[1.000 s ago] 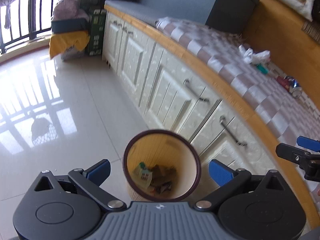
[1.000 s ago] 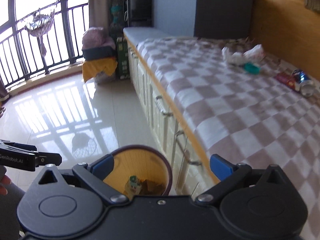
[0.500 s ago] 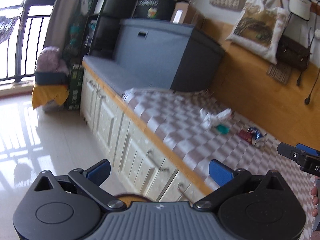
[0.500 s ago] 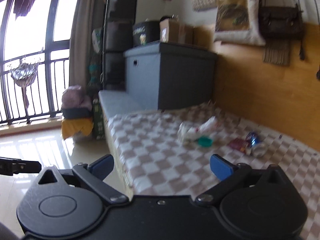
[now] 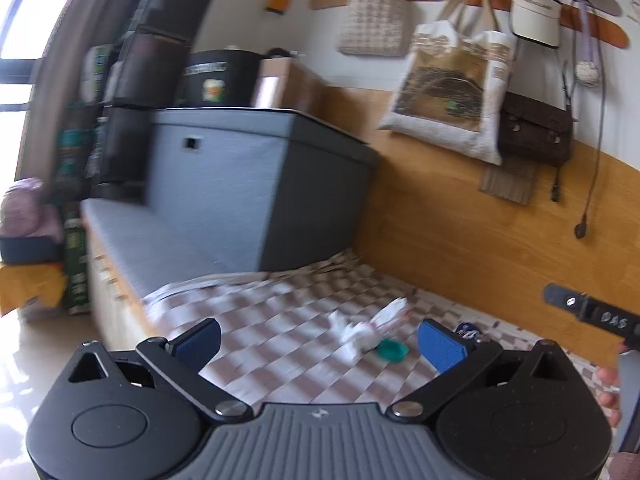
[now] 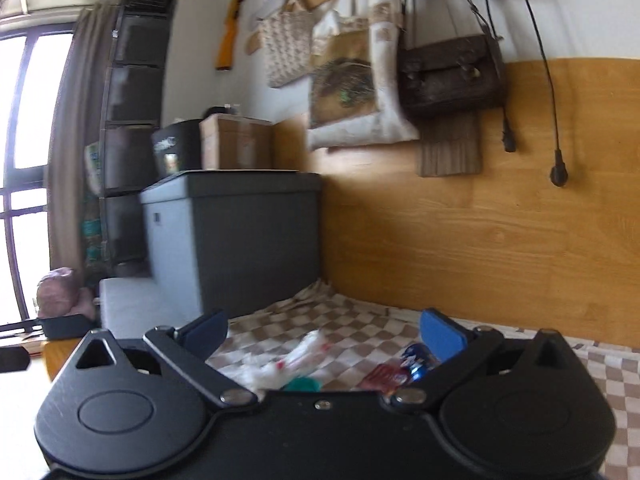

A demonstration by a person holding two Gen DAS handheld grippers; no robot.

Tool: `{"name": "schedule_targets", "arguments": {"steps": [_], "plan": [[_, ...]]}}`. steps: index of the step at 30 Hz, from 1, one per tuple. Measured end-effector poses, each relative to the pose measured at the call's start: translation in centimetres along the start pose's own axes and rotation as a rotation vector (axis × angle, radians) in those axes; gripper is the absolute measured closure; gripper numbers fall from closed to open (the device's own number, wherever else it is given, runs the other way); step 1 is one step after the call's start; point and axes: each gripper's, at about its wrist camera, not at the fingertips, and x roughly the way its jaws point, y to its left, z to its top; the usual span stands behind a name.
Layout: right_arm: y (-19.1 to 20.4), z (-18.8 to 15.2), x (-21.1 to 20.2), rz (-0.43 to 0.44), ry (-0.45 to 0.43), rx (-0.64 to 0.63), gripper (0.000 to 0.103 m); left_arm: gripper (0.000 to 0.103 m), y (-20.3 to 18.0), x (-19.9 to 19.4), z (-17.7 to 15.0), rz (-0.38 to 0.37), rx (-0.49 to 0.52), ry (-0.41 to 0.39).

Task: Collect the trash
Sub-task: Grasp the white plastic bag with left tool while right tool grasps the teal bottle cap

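Observation:
Trash lies on the checkered bench cloth point(image 5: 272, 336): crumpled white tissue point(image 5: 366, 330), a teal lid point(image 5: 392, 350) and a crushed blue can point(image 5: 466, 330), partly behind my finger. My left gripper point(image 5: 320, 344) is open and empty, held above the bench short of the tissue. In the right wrist view the tissue point(image 6: 288, 364), teal lid point(image 6: 302, 384), a red wrapper point(image 6: 384, 376) and the can point(image 6: 416, 358) lie just ahead of my open, empty right gripper point(image 6: 324, 338). The right gripper's finger point(image 5: 592, 312) shows at the left view's right edge. The trash bin is out of view.
A grey storage box point(image 5: 248, 188) stands at the bench's far end, with a cardboard box point(image 6: 236, 142) on top. A wooden wall panel point(image 6: 480, 240) backs the bench; bags point(image 5: 452, 92) hang above. Dark shelving point(image 6: 128, 120) and a window are at left.
Both grippers have swung up from over the trash bin on the floor to face the bench and wall. The trash on the cloth now sits closer. Both stay open.

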Motion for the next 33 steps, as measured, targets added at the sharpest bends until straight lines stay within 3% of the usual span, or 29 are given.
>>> {"name": "schedule_targets", "arguments": {"steps": [7, 11, 18, 20, 23, 27, 29, 33], "plan": [[-4.2, -2.4, 7.1, -0.058, 0.03, 0.011, 0.0, 0.0, -1.7, 9.3, 0.4, -0.084, 0.069, -0.006], [-5.5, -4.5, 10.9, -0.011, 0.096, -0.012, 0.0, 0.0, -2.4, 14.4, -0.1, -0.12, 0.137, 0.037], [-3.8, -7.6, 16.7, 0.088, 0.149, -0.055, 0.001, 0.002, -2.5, 20.7, -1.8, -0.159, 0.27, 0.128], [-2.8, -8.4, 18.3, 0.109, 0.166, -0.05, 0.008, 0.006, -2.4, 21.8, -2.1, -0.164, 0.305, 0.123], [-1.0, -9.4, 20.7, 0.117, 0.195, -0.058, 0.01, 0.011, -2.4, 23.2, -2.1, -0.182, 0.369, 0.121], [0.4, -10.7, 22.8, 0.173, 0.25, -0.07, 0.018, 0.025, -2.9, 25.4, -2.0, -0.217, 0.465, 0.135], [1.1, -11.0, 23.8, 0.164, 0.307, -0.102, 0.027, 0.03, -3.1, 26.2, -2.0, -0.238, 0.483, 0.147], [1.6, -11.5, 24.9, 0.168, 0.372, -0.119, 0.035, 0.035, -3.7, 28.0, -2.2, -0.279, 0.483, 0.191]]}}
